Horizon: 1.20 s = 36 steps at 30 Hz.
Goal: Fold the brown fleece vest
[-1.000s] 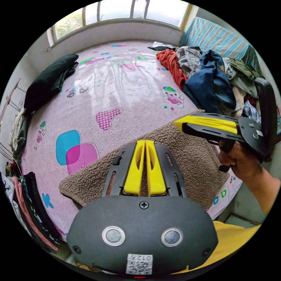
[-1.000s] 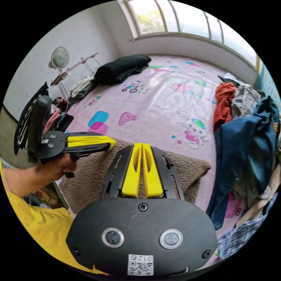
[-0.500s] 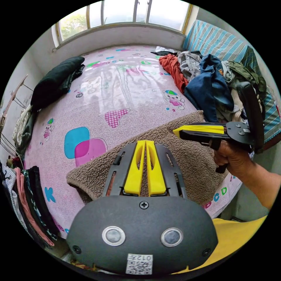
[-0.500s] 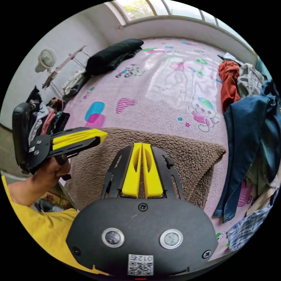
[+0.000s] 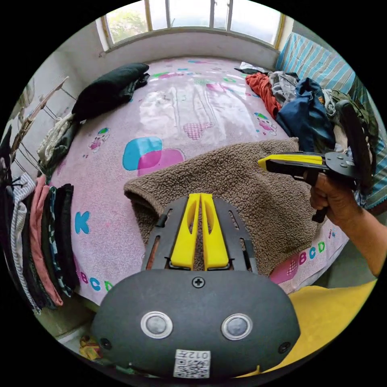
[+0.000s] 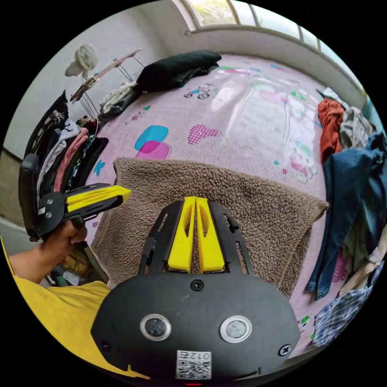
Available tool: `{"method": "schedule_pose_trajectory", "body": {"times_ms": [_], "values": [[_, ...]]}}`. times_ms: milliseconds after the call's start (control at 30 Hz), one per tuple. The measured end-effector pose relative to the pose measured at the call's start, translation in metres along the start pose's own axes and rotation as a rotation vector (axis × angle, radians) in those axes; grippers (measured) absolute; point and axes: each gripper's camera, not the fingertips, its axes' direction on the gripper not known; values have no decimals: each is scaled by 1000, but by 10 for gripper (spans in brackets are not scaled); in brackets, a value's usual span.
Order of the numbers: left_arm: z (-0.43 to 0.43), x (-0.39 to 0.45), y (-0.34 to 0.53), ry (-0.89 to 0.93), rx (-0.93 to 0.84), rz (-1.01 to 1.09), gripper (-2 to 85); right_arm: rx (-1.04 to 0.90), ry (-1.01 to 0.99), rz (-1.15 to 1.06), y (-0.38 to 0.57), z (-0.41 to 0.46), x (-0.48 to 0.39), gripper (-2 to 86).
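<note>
Across the middle of both views lies the brown fleece vest, a nubbly pile garment spread flat on the pink cartoon-printed bed cover near its front edge. My left gripper, yellow-jawed on a black body, hangs above it at lower centre with its jaws together on nothing. My right gripper is the same, jaws together and empty over the fleece.

I judge I am between folds, sizing up the vest. Next I would part the jaws, pinch one side edge and carry it across.

Compared with a second ago the vest shows wider and flatter, with its left edge farther up the right gripper view. A heap of loose clothes sits upper right.
</note>
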Motion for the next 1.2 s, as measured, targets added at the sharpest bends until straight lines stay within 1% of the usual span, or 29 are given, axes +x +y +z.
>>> {"method": "schedule_pose_trajectory", "body": {"times_ms": [67, 133, 167, 200, 267, 333, 433, 500, 533, 600, 633, 667, 700, 767, 800, 867, 900, 933, 967, 1000, 1133, 1200], "values": [[-4, -39, 28, 21, -4, -139, -1, -3, -13, -4, 3, 14, -4, 0], [0, -72, 51, 62, -33, -243, 0, -70, -25, 13, 9, 47, -2, 0], [6, -93, 67, 89, -58, -313, 1, -161, 0, 15, 17, 79, 0, 0], [9, -103, 75, 101, -72, -346, 1, -166, 8, 9, 28, 99, 2, 0], [20, -137, 99, 138, -118, -439, 2, -140, -9, 47, 37, 111, 9, 0], [26, -157, 107, 164, -126, -453, 3, -158, -5, 42, 41, 121, 11, 0], [39, -187, 104, 209, -129, -444, 4, -123, 77, -67, 55, 120, -15, 0], [50, -205, 93, 244, -134, -431, 4, -32, 32, -231, 83, 106, -64, 0], [56, -216, 84, 266, -123, -419, 4, -7, 25, -274, 93, 103, -80, 0], [66, -230, 68, 297, -113, -388, 3, 74, 5, -471, 143, 102, -149, 0], [72, -237, 57, 307, -116, -369, 3, 82, -9, -533, 157, 106, -168, 0], [79, -242, 46, 312, -122, -338, 3, 81, -29, -643, 183, 118, -202, 0], [83, -244, 41, 313, -128, -322, 3, 49, -26, -722, 204, 138, -231, -1], [97, -249, 26, 310, -156, -276, 2, -39, 7, -780, 227, 179, -262, -1], [101, -250, 23, 311, -163, -266, 2, -105, 65, -804, 237, 207, -274, -1], [111, -253, 13, 317, -175, -227, 2, -169, 169, -814, 249, 243, -280, -1], [113, -254, 11, 316, -176, -220, 2, -197, 176, -796, 253, 262, -279, -1], [118, -257, 8, 316, -178, -211, 2, -223, 154, -787, 255, 270, -279, -1], [123, -260, 4, 317, -184, -207, 3, -284, 92, -765, 260, 288, -279, 0], [126, -262, 2, 318, -187, -207, 3, -313, 91, -734, 266, 305, -279, 0], [142, -275, -17, 318, -198, -194, 6, -280, 94, -725, 284, 321, -279, 3], [151, -280, -28, 319, -213, -183, 9, -237, 61, -647, 287, 310, -275, 5]]}}
